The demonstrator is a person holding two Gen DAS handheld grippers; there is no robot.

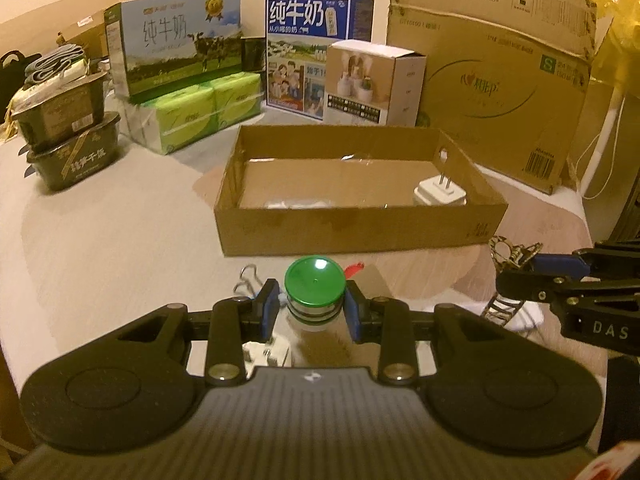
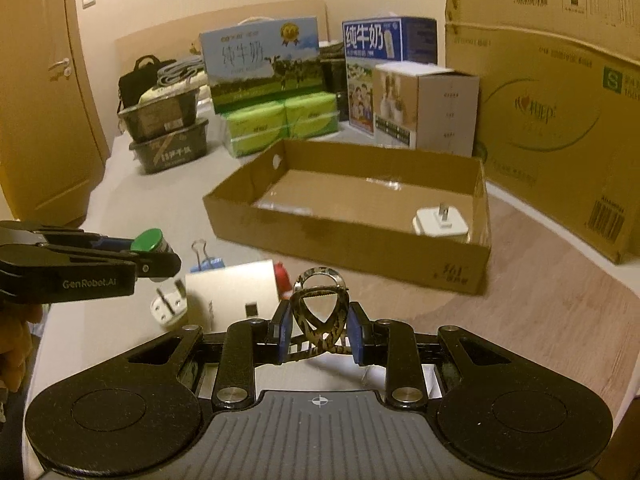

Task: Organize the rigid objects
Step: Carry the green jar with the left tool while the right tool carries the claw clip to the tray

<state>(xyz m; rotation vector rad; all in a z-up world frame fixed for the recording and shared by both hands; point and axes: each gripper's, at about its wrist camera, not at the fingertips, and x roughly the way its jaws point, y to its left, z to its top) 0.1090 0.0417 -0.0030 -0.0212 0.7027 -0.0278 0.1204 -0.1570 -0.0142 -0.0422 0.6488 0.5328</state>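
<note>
Green-capped bottle (image 1: 315,292) sits clamped in left gripper (image 1: 313,308), held above table w/ cap up, near side of the open cardboard tray (image 1: 360,228). Right gripper (image 2: 320,334) is closed on a patterned hair claw clip (image 2: 320,312), also lifted, just right of the bottle. White plug adapter (image 2: 442,222) lies in tray's right near corner. On table (image 2: 140,208) below: another white plug (image 2: 170,304), silver box (image 2: 236,290), binder clip (image 2: 204,258). Milk cartons (image 1: 176,44) and tissue packs (image 1: 200,110) stand far back.
</note>
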